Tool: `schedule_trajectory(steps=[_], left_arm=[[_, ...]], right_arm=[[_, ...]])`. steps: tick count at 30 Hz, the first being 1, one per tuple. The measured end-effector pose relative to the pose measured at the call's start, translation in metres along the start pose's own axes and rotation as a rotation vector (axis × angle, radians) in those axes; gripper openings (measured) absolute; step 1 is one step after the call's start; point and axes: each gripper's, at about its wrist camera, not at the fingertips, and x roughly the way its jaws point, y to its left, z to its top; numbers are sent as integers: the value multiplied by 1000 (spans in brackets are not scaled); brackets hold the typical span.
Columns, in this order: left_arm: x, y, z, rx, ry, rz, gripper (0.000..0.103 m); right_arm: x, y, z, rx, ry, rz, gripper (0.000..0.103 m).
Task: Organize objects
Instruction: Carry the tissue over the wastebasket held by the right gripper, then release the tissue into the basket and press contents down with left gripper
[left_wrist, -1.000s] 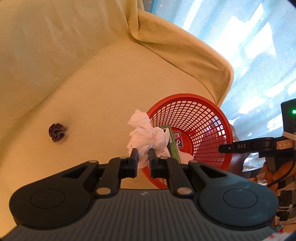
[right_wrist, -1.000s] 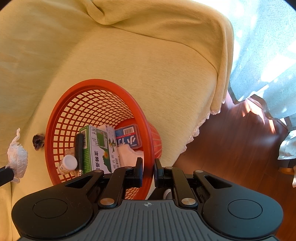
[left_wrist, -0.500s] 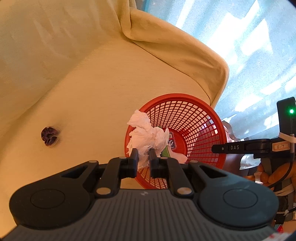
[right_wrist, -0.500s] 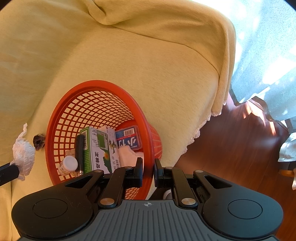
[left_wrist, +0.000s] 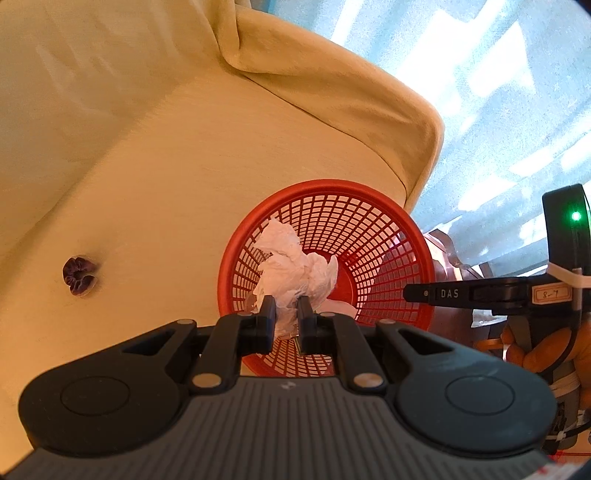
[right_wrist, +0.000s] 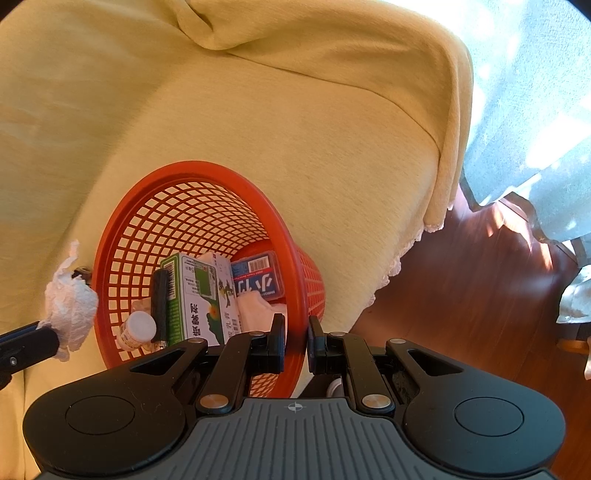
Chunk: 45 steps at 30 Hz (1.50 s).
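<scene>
My left gripper (left_wrist: 283, 308) is clamped on a crumpled white tissue (left_wrist: 293, 264) held at the red basket's (left_wrist: 413, 236) mouth on the yellow sofa (left_wrist: 147, 177). Only the right wrist view shows my right gripper (right_wrist: 296, 334) pinching the rim, and inside a green box (right_wrist: 195, 299), blue case (right_wrist: 258, 282) and small white bottle (right_wrist: 137, 330); the left view alone shows a dark purple scrunchie (left_wrist: 79, 276).

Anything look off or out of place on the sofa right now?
Yes. The red basket sits tipped, its rim clamped in the right claw at the sofa's edge. A dark crinkled scrap lies loose on the seat, outside the basket. The left claw grips crumpled white tissue.
</scene>
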Motion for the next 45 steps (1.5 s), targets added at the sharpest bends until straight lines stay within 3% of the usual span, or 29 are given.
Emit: schedule_trajectory(steps=[25,27,31,37,45], left_arm=[[24,-25,7,27,68,-37,10],[24,-27,8,23,62,-37,12],[23,-28,9,24,50,-36,25],[18,-16,8,1,40,-24,25],[2,28,-10,-67,20,56,25]], right_arm=[[0,1,-2,-30,-5,-4,8],[0,1,-2,-30,-4,-5,8],[0,1,-2,-29,-3,-8,8],[0,1,-2,-28,-2,-10,8],[5,-7,0,-35,-3,-25,8]])
